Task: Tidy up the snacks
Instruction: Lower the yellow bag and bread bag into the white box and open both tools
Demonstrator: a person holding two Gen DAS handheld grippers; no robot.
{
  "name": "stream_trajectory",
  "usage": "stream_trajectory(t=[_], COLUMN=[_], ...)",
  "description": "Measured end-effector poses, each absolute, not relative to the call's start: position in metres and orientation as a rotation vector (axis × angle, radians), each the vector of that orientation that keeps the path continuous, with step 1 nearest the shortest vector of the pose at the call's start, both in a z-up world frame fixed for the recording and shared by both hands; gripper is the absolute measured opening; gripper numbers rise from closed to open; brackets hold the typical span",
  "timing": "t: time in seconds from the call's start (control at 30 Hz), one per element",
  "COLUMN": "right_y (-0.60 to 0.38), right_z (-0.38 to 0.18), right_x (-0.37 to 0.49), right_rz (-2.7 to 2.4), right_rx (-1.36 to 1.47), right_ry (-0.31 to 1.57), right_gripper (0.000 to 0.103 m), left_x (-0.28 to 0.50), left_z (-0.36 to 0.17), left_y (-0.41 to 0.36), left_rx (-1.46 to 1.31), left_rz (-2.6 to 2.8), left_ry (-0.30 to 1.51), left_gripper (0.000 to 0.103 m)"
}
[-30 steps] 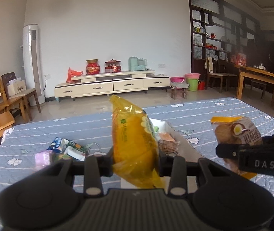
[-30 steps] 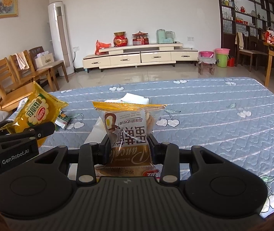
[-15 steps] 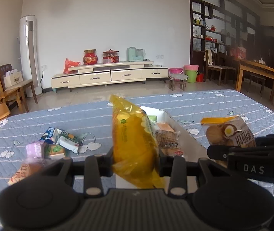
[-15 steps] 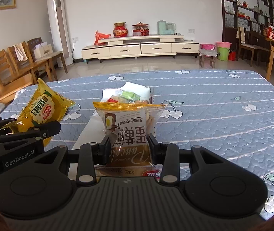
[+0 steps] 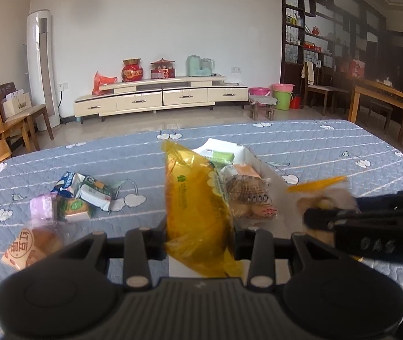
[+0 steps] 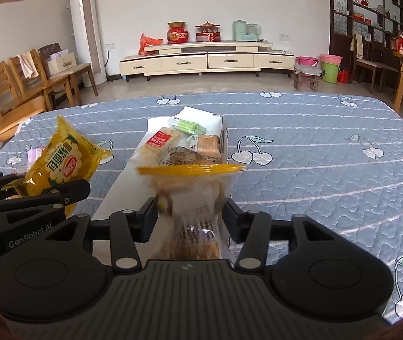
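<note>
My left gripper (image 5: pixel 200 232) is shut on a yellow snack bag (image 5: pixel 198 198), held upright above the near end of a long white box (image 6: pixel 127 181). That box holds several wrapped snacks. My right gripper (image 6: pixel 190 215) hangs over the same box with its jaws opening. Between them is a clear pancake packet with a yellow top (image 6: pixel 190 195), blurred, and the pads stand off its sides. In the right wrist view the yellow snack bag (image 6: pixel 65 161) and left gripper (image 6: pixel 79 191) show at the left. In the left wrist view the right gripper (image 5: pixel 314 215) shows at the right.
Loose snack packets (image 5: pixel 85 195) and a bread packet (image 5: pixel 31 243) lie on the blue quilted tablecloth (image 6: pixel 314 155) left of the box. Wooden chairs (image 6: pixel 8 93) stand beyond the table's left edge. A person's hand shows at the lower right edge.
Both grippers have come lower and closer over the box. The right jaws have spread apart, and the pancake packet, gripped before, is now blurred and loose between them.
</note>
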State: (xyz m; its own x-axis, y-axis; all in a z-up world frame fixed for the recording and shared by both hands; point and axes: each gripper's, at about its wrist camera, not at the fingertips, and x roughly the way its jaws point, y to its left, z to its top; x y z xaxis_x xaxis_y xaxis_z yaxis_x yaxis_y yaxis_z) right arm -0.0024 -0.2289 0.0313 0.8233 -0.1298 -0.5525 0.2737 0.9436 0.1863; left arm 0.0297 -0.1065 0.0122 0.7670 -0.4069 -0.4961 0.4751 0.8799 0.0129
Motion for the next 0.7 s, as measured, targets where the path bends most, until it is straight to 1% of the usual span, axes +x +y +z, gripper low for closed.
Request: stream_trajectory(t=[0.37, 0.4, 0.43, 0.5, 0.6, 0.63, 0.7], right_y=[-0.24, -0.24, -0.241, -0.24, -0.238, -0.237, -0.237], right_z=[0.044, 0.044, 0.046, 0.045, 0.045, 0.046, 0.045], right_x=[-0.014, -0.015, -0.014, -0.013, -0.013, -0.012, -0.015], right_rz=[-0.288, -0.29, -0.292, -0.291, -0.295, -0.297, -0.303], right_rx=[0.259, 0.258, 0.256, 0.255, 0.242, 0.235, 0.226], right_ry=[0.456, 0.451, 0.447, 0.441, 0.431, 0.429, 0.42], right_gripper=[0.069, 0.069, 0.07, 0.074, 0.08, 0.082, 0.094], left_x=[0.035, 0.036, 0.034, 0.029, 0.029, 0.028, 0.029], left_z=[0.012, 0.011, 0.01, 0.011, 0.014, 0.015, 0.017], left_y=[-0.117, -0.118, -0.119, -0.119, -0.116, -0.113, -0.106], left_rx=[0.12, 0.116, 0.109, 0.113, 0.121, 0.12, 0.113], left_rz=[-0.58, -0.604, -0.616, -0.6, -0.585, -0.57, -0.534], left_ry=[0.548, 0.562, 0.566, 0.548, 0.544, 0.546, 0.55], left_gripper=[0.038, 0.041, 0.05, 0.063, 0.064, 0.065, 0.069])
